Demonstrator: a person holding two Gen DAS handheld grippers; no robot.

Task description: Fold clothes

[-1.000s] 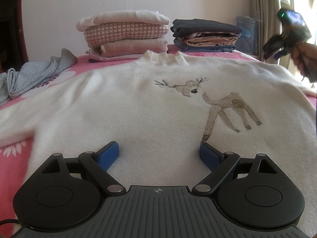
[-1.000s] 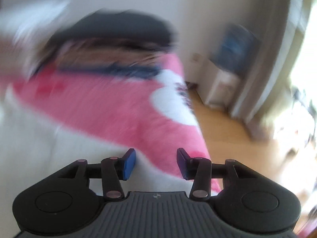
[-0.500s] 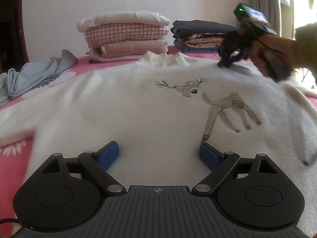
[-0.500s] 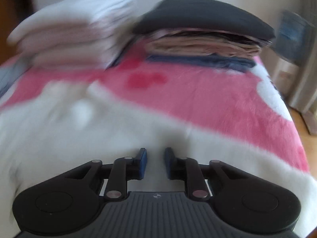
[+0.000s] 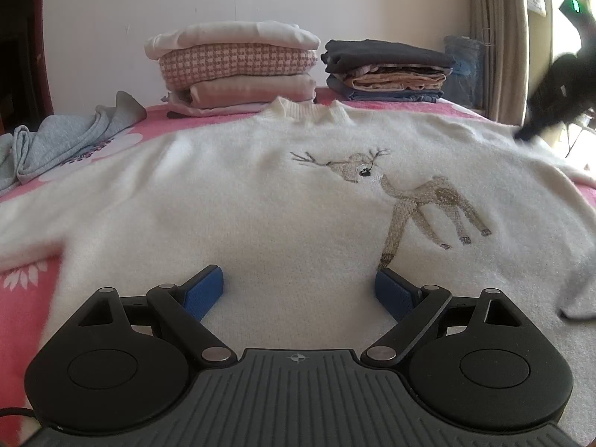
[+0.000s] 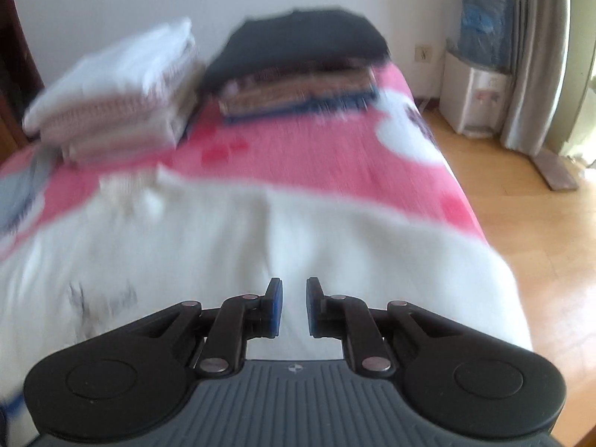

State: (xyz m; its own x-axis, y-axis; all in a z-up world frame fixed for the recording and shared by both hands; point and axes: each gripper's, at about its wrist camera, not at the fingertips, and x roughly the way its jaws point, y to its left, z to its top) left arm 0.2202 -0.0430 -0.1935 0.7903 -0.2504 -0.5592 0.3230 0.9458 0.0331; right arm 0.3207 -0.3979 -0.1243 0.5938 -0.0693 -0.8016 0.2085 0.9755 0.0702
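Observation:
A white sweater [image 5: 260,205] with a stitched deer [image 5: 421,201] lies face up on the pink bedspread [image 5: 26,298], its collar at the far side. My left gripper [image 5: 300,290] hovers open over the sweater's lower middle, with nothing between its blue pads [image 5: 203,292]. My right gripper [image 6: 294,305] has its jaws nearly together, pinching a ridge of the sweater [image 6: 335,253] near the shoulder; a crease runs away from the pads. In the left wrist view the right gripper [image 5: 525,132] is a dark blur at the sweater's far right edge.
Two stacks of folded clothes stand at the back of the bed, a pale pink one [image 5: 238,70] and a dark one [image 5: 387,70]. A grey garment [image 5: 70,141] lies crumpled at the left. The bed's right edge drops to the wooden floor [image 6: 521,205], where a white unit [image 6: 473,97] stands.
The right gripper dipped to the sweater's far shoulder, narrowed its jaws there, then swung out to the right and upward. The left gripper has stayed still and open.

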